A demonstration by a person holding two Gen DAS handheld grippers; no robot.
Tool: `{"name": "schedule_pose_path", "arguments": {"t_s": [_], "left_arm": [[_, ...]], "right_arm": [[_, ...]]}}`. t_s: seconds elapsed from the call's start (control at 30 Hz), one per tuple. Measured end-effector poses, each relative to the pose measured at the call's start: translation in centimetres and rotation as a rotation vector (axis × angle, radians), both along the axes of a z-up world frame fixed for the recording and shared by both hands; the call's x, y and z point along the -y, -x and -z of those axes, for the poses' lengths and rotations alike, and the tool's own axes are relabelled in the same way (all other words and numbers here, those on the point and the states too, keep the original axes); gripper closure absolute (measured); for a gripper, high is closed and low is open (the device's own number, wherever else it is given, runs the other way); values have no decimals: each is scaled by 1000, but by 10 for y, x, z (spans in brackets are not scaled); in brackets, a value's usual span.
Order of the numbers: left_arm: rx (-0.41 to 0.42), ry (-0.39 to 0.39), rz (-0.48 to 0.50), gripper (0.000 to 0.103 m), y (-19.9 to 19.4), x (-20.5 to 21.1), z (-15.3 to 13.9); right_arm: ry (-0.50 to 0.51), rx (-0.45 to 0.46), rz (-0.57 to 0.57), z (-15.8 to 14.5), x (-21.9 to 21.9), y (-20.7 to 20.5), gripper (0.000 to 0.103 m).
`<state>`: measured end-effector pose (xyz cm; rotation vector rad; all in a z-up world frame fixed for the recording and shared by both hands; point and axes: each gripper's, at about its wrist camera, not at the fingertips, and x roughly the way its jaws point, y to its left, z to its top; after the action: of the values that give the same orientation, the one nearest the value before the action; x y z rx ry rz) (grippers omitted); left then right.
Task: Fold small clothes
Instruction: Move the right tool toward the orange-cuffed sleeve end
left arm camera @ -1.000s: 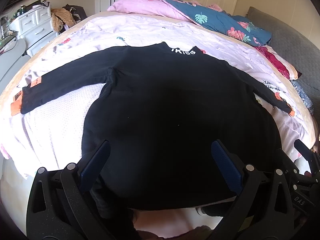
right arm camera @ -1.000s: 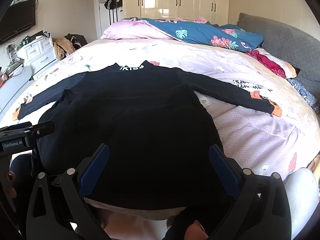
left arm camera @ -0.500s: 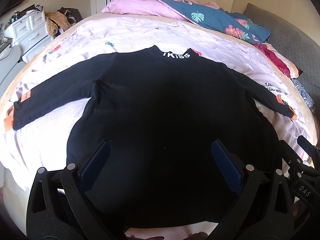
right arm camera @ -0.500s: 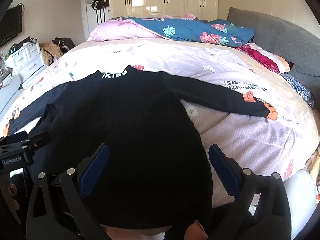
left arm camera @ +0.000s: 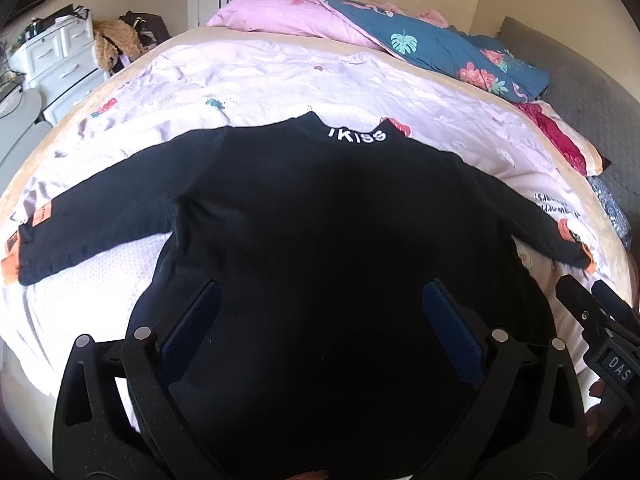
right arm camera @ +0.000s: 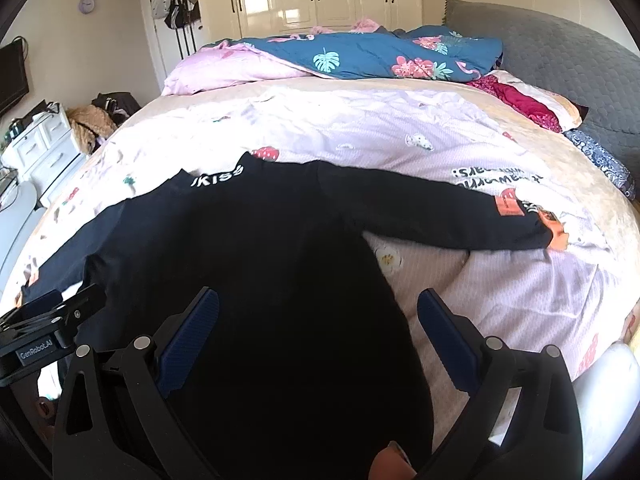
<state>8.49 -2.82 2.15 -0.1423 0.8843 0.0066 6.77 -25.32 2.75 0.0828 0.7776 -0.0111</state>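
Note:
A black long-sleeved top [left arm camera: 320, 216] with white "KISS" lettering at the collar lies flat on the bed, sleeves spread out to both sides; it also shows in the right wrist view [right arm camera: 240, 264]. The sleeve cuffs carry orange patches. My left gripper [left arm camera: 320, 316] is open and empty over the lower body of the top. My right gripper [right arm camera: 318, 320] is open and empty over the top's lower right side. Each gripper shows at the edge of the other's view.
The bed has a pale pink printed sheet [left arm camera: 280, 76]. A pink pillow [left arm camera: 288, 16] and a blue floral quilt [right arm camera: 372, 56] lie at the far end. A grey headboard [right arm camera: 560, 64] is at right, white drawers [left arm camera: 60, 60] at left.
Both grippers have moved forward over the top, toward its collar. The hem has slid below both views. Both stay open.

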Motion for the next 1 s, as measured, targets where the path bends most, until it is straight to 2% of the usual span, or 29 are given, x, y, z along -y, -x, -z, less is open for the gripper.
{"name": "schedule_pose_path", "arguments": {"t_s": [0.27,0.6,1.0], "left_arm": [[10,5,-5,8,-25,3,-8],[2,12,-1,8,-62,14,-13],[2,15,25,8,-108,39,-19]], "right_arm": [[-60,4,46,-14,11,-27,4],[-39,47,186,-34,30,-71,4],[-133,55,342,-39,74,-105,4]]}}
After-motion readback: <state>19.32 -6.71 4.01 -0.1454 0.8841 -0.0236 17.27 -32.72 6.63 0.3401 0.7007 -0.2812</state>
